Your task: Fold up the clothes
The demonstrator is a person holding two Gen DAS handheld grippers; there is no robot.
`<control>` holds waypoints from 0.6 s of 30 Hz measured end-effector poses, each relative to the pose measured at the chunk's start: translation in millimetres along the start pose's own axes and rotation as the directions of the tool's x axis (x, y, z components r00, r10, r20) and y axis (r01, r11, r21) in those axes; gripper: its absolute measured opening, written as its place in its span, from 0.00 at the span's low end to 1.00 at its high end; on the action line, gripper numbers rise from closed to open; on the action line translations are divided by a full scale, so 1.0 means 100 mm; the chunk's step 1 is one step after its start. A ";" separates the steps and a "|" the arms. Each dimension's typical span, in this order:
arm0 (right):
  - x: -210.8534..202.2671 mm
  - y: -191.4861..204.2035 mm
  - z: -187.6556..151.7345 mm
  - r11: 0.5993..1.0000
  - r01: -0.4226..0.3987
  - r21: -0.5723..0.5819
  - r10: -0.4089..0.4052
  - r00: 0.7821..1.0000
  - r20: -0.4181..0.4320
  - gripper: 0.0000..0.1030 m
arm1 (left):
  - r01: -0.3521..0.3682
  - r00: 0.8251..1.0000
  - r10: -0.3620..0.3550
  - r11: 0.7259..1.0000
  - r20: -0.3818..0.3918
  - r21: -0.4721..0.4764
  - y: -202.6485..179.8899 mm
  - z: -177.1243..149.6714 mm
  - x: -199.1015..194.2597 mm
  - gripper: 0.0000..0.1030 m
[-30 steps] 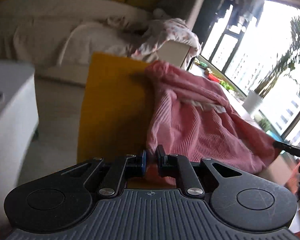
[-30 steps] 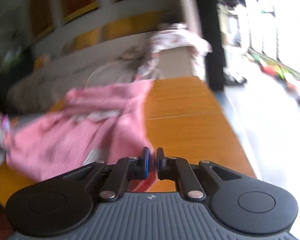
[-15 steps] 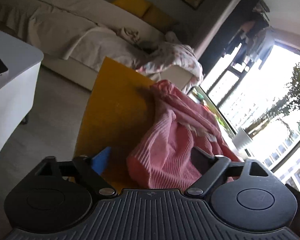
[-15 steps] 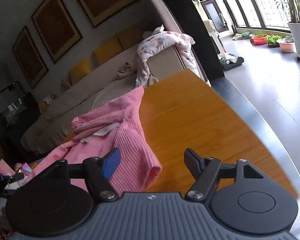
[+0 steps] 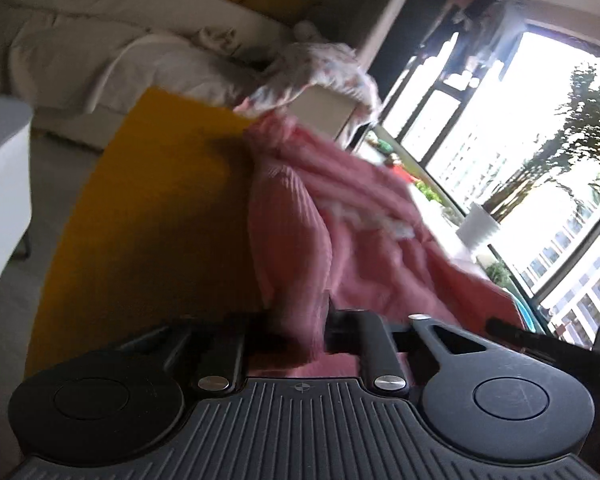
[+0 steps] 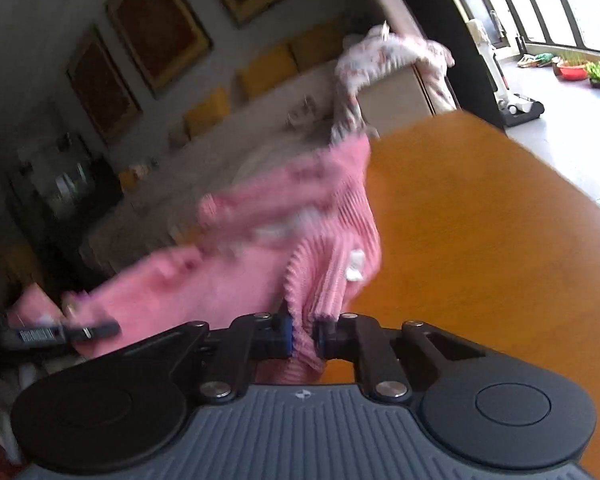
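Left wrist view shows the left gripper (image 5: 296, 332) clenched on a bunched fold of the pink ribbed knit garment (image 5: 340, 216), the cloth pinched between its two black fingers (image 5: 364, 336). From that pinch the garment rises and stretches away across the orange-yellow wooden table (image 5: 156, 216), its long axis running from the near edge toward the table's far end, where a narrower gathered part lies close to the far edge. A wide flap of it spreads toward the bright window side. Behind the table stands a cream-covered sofa (image 5: 100, 52) with yellow cushions, and a floral-print cloth (image 5: 320, 68) hangs over a pale upright piece of furniture.

Seen from the right wrist, the right gripper (image 6: 302, 338) is closing, with another ribbed fold of the same garment (image 6: 300, 240) clamped between its fingers (image 6: 282, 332). The cloth lifts from the grip and trails left and back, one end pointing at the far table edge, the other sagging toward the left, where the other tool's dark tip (image 6: 92, 330) shows. The table (image 6: 480, 240) lies bare to the right of the garment. Both views are blurred.
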State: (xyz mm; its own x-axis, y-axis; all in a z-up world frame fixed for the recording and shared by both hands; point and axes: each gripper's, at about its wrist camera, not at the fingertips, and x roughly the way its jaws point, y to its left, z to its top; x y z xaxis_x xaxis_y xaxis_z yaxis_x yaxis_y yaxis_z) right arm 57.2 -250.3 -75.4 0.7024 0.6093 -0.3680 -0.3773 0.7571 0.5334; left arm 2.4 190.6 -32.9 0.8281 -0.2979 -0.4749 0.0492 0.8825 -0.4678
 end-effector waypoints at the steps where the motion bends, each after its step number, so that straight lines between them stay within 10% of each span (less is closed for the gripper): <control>1: -0.08 -0.01 0.09 0.999 -0.025 0.036 0.024 0.999 0.031 0.10 | 0.018 0.999 -0.018 1.000 0.033 -0.012 -0.01 0.07 -0.07 0.11; 5: -0.26 -0.11 0.26 0.991 -0.061 0.122 0.051 0.996 0.077 0.10 | 0.039 0.992 -0.035 0.999 0.125 -0.036 -0.03 0.25 -0.29 0.11; 11: -0.30 -0.13 -0.08 0.967 0.248 -0.063 -0.249 0.968 -0.020 0.13 | -0.087 0.995 0.086 0.996 0.055 0.012 0.03 0.00 -0.31 0.12; 15: -0.45 0.10 -0.12 0.887 0.374 -0.271 -0.366 0.927 0.081 0.36 | -0.086 0.996 0.086 0.995 -0.001 0.059 0.07 -0.12 -0.38 0.53; 18: -0.48 0.41 -0.06 0.840 0.282 -0.464 -0.276 0.958 0.083 0.48 | -0.060 0.997 0.066 0.989 -0.039 0.137 -0.03 -0.17 -0.40 0.65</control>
State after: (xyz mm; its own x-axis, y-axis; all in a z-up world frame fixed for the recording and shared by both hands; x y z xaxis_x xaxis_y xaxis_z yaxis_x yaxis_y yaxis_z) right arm 4.3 -247.8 -40.5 0.8267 0.3548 -0.4367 -0.3985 0.9171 -0.0092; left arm -40.9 193.7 -25.3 0.8069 -0.2535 -0.5335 0.0758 0.9402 -0.3320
